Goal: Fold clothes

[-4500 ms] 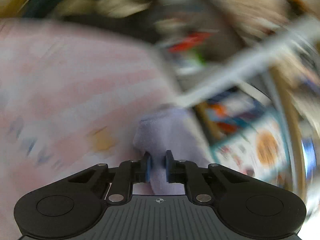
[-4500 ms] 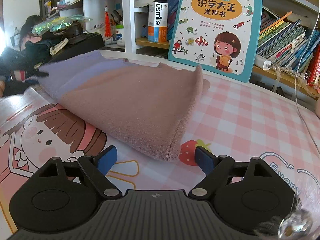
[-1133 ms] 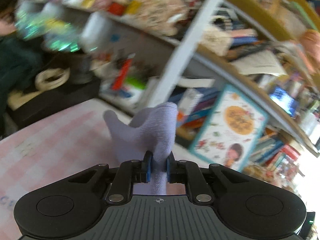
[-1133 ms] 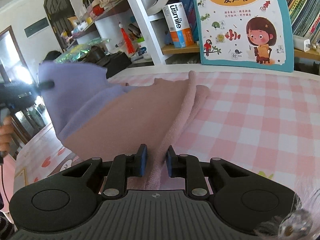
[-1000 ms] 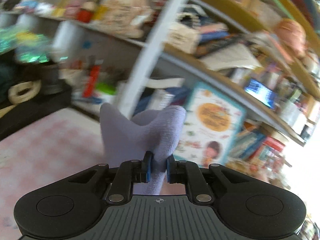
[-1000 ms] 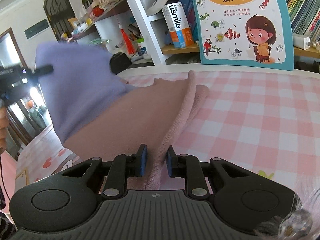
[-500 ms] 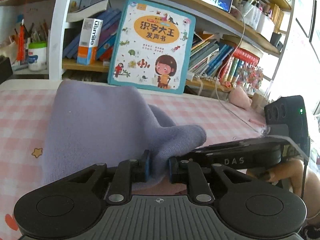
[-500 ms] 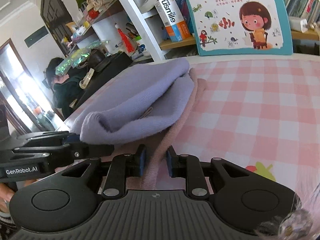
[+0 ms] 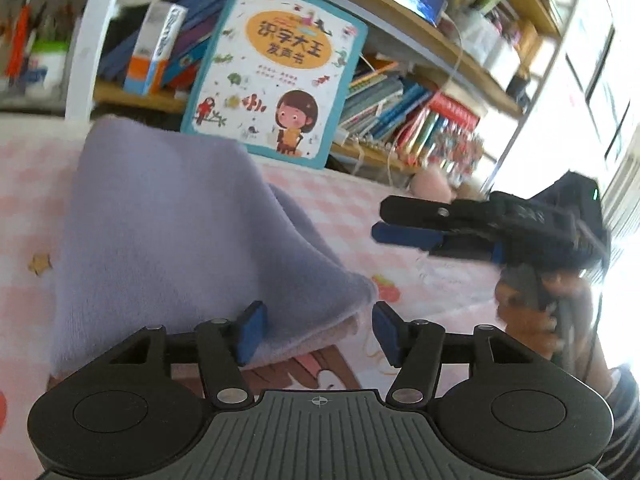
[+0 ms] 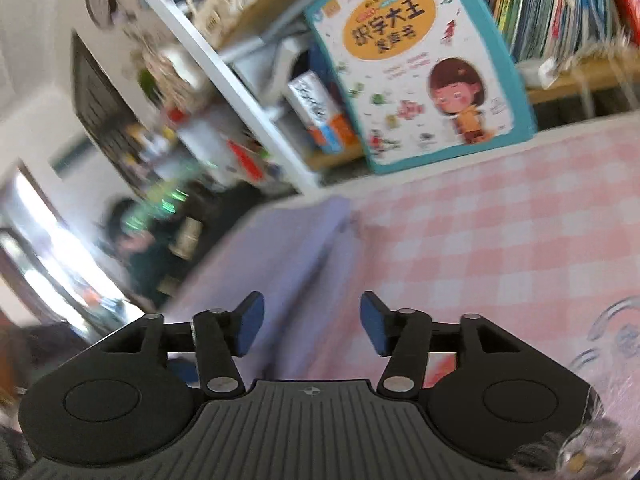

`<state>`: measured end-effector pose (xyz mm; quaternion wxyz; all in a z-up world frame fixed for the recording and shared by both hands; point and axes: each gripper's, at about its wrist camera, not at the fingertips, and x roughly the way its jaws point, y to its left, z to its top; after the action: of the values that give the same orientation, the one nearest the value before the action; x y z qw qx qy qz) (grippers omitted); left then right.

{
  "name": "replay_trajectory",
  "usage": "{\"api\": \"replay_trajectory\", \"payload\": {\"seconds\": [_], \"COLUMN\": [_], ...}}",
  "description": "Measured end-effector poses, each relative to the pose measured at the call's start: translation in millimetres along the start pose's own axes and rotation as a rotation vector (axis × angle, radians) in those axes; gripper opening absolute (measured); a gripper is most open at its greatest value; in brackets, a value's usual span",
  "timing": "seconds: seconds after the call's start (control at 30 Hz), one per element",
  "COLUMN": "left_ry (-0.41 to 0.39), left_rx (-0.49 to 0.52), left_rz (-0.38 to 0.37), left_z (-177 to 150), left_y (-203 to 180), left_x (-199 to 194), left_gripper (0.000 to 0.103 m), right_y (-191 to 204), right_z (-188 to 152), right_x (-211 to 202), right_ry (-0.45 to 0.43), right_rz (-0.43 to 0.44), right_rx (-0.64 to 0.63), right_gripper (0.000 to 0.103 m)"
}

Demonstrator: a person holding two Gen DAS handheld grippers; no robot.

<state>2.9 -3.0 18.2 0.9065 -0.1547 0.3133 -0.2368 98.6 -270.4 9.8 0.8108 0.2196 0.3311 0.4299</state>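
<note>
A folded lavender garment (image 9: 168, 240) with a pink layer underneath lies on the pink checked tablecloth (image 9: 420, 292). My left gripper (image 9: 316, 330) is open, its fingers just over the garment's near corner, holding nothing. My right gripper (image 10: 308, 326) is open and empty, raised above the table; the garment (image 10: 280, 264) lies below and ahead of it, blurred. In the left wrist view the right gripper (image 9: 404, 224) hovers to the right of the garment, clear of it.
A bookshelf with a large children's book (image 9: 276, 68) leaning against it runs along the table's far edge; the book also shows in the right wrist view (image 10: 416, 60). A person in dark clothes (image 10: 132, 240) sits beyond the table's left side.
Both grippers have opened and let go of the garment. The lavender half now lies folded over the pink layer. The right gripper has lifted away to the right.
</note>
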Motion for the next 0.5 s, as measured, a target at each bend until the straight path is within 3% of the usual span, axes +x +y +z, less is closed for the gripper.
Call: {"api": "replay_trajectory", "payload": {"seconds": [0.13,0.23,0.27,0.3,0.37,0.5], "left_ry": [-0.082,-0.174,-0.182,-0.172,-0.132,-0.085], "left_rx": [-0.024,0.018,0.04,0.056,0.083,0.163], "left_rz": [-0.03,0.027,0.065,0.101,0.146,0.149], "left_z": [11,20,21,21,18,0], "left_y": [8,17,20,23,30,28], "left_x": [-27,-50,-52,-50,-42,-30], "left_gripper": [0.056,0.049,0.041,0.033,0.03,0.027], "right_y": [13,21,23,23,22,10], "right_z": [-8,-15,-17,-17,-17,-9], "right_x": [22,34,37,38,40,50], "right_ry": [0.078,0.113,0.117,0.115,0.108,0.096], "right_rz": [0.015,0.017,0.021,0.027,0.044,0.084], "right_rx": [-0.017,-0.025,-0.023,-0.01,0.029,0.163], "right_gripper": [0.064,0.064,0.064,0.064,0.064,0.064]}}
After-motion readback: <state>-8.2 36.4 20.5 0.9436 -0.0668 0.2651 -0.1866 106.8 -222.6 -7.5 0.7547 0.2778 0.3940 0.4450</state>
